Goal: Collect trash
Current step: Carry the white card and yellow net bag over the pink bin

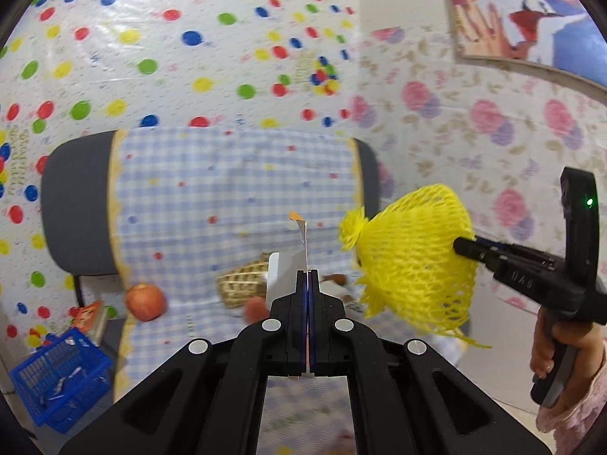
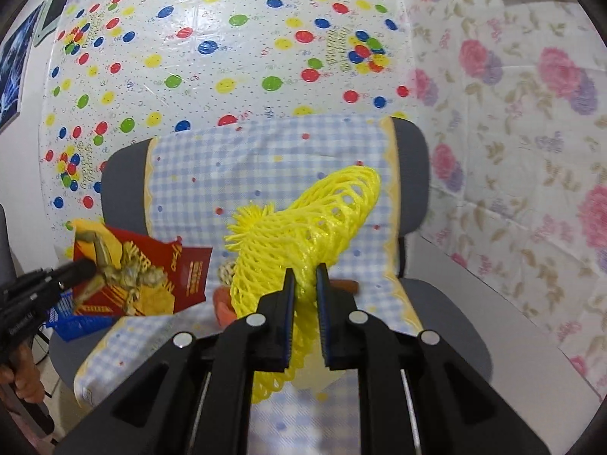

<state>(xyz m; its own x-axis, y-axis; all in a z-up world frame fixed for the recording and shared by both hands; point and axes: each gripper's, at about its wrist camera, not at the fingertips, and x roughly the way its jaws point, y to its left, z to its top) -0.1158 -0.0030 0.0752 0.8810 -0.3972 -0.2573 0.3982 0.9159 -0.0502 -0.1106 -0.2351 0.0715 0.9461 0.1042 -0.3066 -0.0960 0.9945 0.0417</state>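
My left gripper [image 1: 308, 273] is shut on a flat snack wrapper [image 1: 301, 244], seen edge-on in the left wrist view; in the right wrist view the wrapper [image 2: 151, 276] shows red and yellow, held up at the left by the left gripper [image 2: 85, 267]. My right gripper [image 2: 304, 269] is shut on a yellow foam fruit net [image 2: 303, 227] and holds it in the air above the chair seat. The net [image 1: 413, 261] and the right gripper [image 1: 461, 244] also show at the right of the left wrist view.
A grey chair [image 1: 72, 204] is draped in a blue checked cloth [image 1: 227, 189]. On the seat lie an apple [image 1: 146, 301], a small wicker basket [image 1: 242, 282] and an orange-red fruit [image 1: 255, 309]. A blue plastic basket [image 1: 60, 379] stands on the floor at the left.
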